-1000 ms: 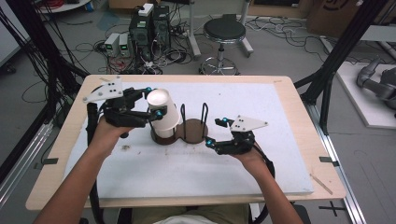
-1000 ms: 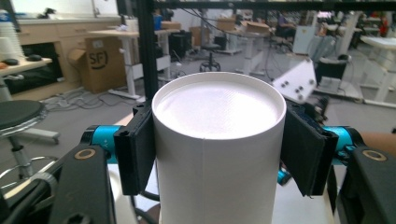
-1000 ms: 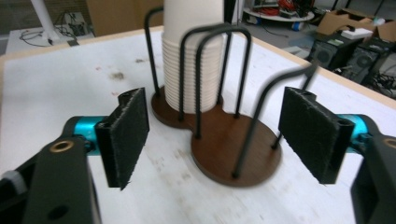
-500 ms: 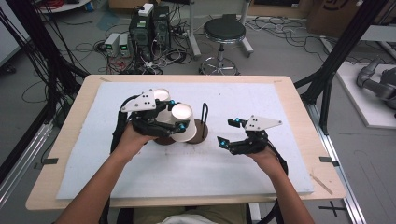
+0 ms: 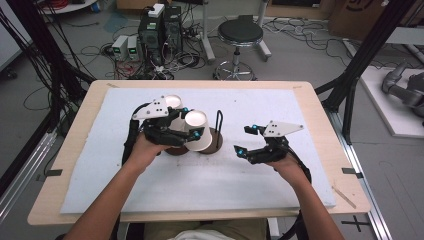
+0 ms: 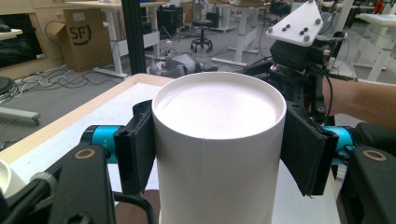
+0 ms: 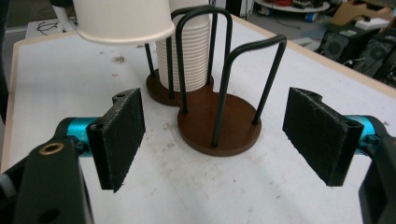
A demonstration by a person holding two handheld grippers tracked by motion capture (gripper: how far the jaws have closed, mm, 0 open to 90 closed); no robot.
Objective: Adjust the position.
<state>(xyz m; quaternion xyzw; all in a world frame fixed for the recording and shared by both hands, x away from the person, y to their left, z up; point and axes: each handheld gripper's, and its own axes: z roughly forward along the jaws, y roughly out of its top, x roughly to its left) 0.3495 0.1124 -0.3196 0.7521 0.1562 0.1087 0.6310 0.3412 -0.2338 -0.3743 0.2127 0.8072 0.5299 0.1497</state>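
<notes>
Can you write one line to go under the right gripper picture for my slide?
The right gripper, jaws open, faces a brown cup rack with a stack of paper cups in its far ring.

My left gripper clamps white cup, pads pressing both sides, base facing camera. Beyond cup: my right gripper with grey plate, forearm at right. White mat below.

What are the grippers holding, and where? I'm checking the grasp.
The left gripper clamps an upside-down white paper cup by its side walls near the base. The right gripper holds nothing.
</notes>
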